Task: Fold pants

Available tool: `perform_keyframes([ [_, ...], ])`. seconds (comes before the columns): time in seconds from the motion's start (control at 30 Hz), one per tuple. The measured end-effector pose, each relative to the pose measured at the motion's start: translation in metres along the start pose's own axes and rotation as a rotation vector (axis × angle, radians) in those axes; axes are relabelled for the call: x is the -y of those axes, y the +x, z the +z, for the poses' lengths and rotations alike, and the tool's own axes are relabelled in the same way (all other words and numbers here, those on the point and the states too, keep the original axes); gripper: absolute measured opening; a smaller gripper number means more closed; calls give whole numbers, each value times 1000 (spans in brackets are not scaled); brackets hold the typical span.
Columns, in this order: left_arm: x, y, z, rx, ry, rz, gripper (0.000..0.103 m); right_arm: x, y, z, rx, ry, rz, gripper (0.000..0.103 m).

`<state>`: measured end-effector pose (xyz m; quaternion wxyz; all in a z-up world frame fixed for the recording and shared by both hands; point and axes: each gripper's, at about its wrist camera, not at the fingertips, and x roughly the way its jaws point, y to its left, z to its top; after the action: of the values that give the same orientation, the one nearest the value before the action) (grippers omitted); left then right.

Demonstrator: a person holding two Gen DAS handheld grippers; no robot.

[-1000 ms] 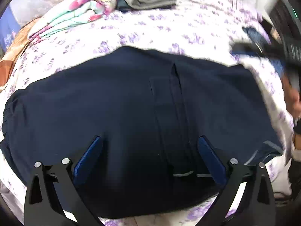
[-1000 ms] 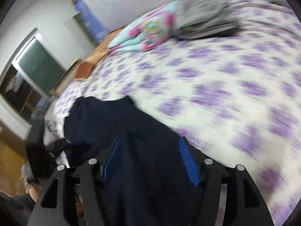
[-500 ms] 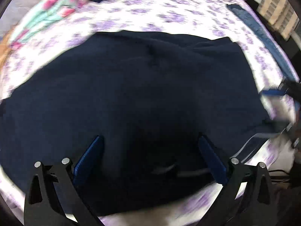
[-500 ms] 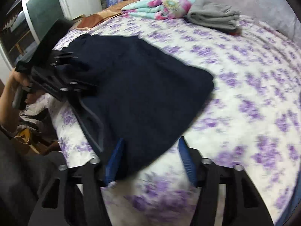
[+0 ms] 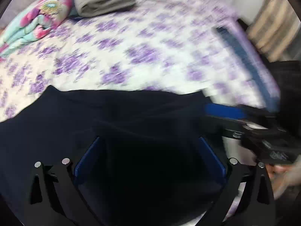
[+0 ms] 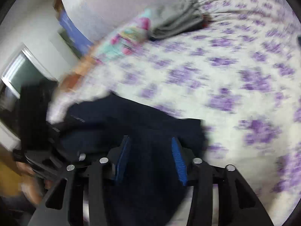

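Where purple-flowered bed (image 5: pixel 143 43) meets white wall (image 6: pixel 116 5), navy pants (image 5: pixel 131 116) blurred, both jaws spread, gripping nothing visible.

Purple-flowered bed (image 6: pixel 235 79) by white wall (image 6: pixel 112 1); perhaps a window (image 6: pixel 22 71).

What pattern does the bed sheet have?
The bed sheet is white with purple flowers, clearest in the left wrist view.

Navy pants (image 5: pixel 116 124) spread flat on floral bedsheet (image 5: pixel 143 52).
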<state>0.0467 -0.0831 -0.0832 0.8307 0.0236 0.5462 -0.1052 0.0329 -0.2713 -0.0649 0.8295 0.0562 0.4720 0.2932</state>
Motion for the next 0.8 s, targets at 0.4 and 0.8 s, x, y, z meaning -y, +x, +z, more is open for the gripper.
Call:
perform_keyframes([
  [0.4,-85,-36,-68,-33,-135,270,98,-39,8,-24,-16,-249,-179,65],
  [0.8,-41,-2,-56,-40,-35,68,99,-36,12,-20,11,-276,-304,64],
])
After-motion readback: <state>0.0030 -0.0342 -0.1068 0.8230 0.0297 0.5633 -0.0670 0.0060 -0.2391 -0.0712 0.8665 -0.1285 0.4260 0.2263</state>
